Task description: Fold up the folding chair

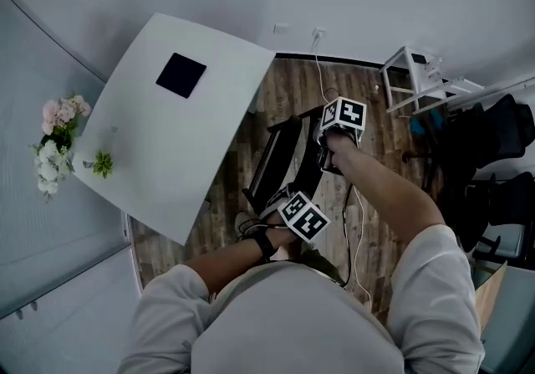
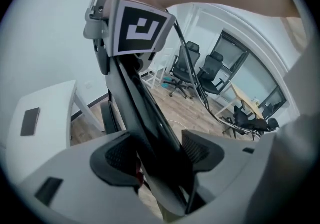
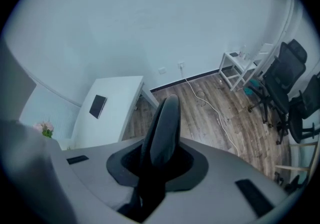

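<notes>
The black folding chair stands folded flat and upright on the wood floor, beside the white table. My left gripper grips its near, lower edge. In the left gripper view the jaws close on the chair's dark frame, which fills the gap between the pads. My right gripper holds the chair's far top edge. In the right gripper view its jaws are shut on a rounded black edge of the chair. The right gripper's marker cube shows at the top of the left gripper view.
The white table at the left carries a black pad and a small plant; flowers stand beyond its edge. A white cable runs over the floor. A white rack and black office chairs stand at the right.
</notes>
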The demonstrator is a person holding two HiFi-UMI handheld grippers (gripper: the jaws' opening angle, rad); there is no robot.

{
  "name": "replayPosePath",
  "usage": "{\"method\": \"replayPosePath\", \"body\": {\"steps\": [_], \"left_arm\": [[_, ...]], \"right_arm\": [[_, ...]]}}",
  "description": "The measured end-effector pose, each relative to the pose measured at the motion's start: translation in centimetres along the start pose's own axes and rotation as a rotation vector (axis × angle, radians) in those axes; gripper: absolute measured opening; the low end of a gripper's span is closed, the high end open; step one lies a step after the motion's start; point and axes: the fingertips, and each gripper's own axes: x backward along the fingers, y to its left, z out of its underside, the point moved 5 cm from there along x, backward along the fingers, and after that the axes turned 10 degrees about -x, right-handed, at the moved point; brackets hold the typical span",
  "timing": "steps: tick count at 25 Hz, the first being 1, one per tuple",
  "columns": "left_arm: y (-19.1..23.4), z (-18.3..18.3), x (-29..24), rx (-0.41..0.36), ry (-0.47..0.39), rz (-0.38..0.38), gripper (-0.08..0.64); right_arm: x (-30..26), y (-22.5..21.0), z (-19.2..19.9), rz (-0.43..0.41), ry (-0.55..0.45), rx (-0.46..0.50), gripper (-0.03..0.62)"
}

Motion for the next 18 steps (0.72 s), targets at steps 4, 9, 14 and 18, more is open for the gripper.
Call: {"method": "replayPosePath", "body": {"steps": [4, 9, 14, 18], "left_arm": [[3.9, 2.4, 2.1, 0.023, -0.004, -0.012, 0.285], [7.8, 4.6, 4.2, 0.042, -0.002, 0.003, 0.284], [11.3, 6.5, 6.0, 0.023, 0.017, 0.041, 0.282], [13.7, 8.0, 7.1, 0.004, 0.019, 0.074, 0.282]], "right_arm": [[-1.7, 5.1, -0.1, -0.009, 0.008, 0.026, 0.092], [-3.5, 10.1, -0.3, -0.011, 0.019, 0.045, 0.101], [-4.9, 13.7, -0.6, -0.009, 0.032, 0.052, 0.115], [-6.0, 15.9, -0.8, -0.014, 0.027, 0.042, 0.134]]}}
